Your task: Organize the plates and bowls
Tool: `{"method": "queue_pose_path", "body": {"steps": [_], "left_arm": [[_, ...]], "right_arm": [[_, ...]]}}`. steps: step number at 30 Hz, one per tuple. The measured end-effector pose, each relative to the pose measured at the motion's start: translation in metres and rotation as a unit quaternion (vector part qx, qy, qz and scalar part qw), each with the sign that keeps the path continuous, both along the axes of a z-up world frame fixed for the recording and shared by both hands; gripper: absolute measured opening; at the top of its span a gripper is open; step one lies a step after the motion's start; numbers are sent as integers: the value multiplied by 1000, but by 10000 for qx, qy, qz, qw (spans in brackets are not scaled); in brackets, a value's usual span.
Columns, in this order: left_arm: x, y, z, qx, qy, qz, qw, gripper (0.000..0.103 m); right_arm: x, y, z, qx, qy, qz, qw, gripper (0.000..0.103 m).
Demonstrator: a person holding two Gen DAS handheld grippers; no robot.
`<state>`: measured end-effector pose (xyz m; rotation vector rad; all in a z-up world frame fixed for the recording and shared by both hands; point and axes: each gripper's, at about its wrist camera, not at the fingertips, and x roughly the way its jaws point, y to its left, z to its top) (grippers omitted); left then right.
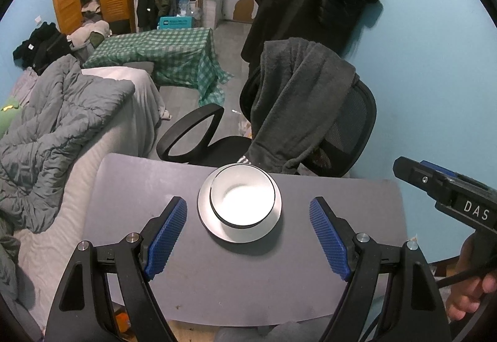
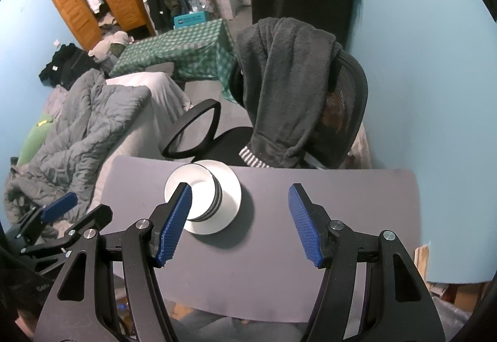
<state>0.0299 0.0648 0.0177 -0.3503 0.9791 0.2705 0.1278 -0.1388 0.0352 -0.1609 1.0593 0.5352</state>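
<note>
Stacked bowls (image 1: 245, 202) sit on a white plate (image 1: 214, 227) at the far middle of the grey counter (image 1: 139, 186). Left gripper (image 1: 248, 238) and right gripper (image 2: 240, 225) hover near, both wide open, empty. Draped office chair (image 1: 351, 124) beyond the far edge.

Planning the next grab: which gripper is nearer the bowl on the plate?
Left, slightly. The left gripper is open and centred just short of the bowl. The right gripper is open too, but the bowl lies ahead-left, behind its left finger.
</note>
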Motion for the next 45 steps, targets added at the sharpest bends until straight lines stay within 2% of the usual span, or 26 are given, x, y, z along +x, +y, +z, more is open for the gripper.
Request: {"method": "queue_pose_path", "body": {"steps": [28,45], "left_arm": [[2,7,-1,-11,15,143,9999,82],[8,3,3,-92,95,-86,9999,82]], "right_arm": [[6,-2,-2,-114,20,50,9999,64],[13,6,1,-137,-13,144,9998,64]]}}
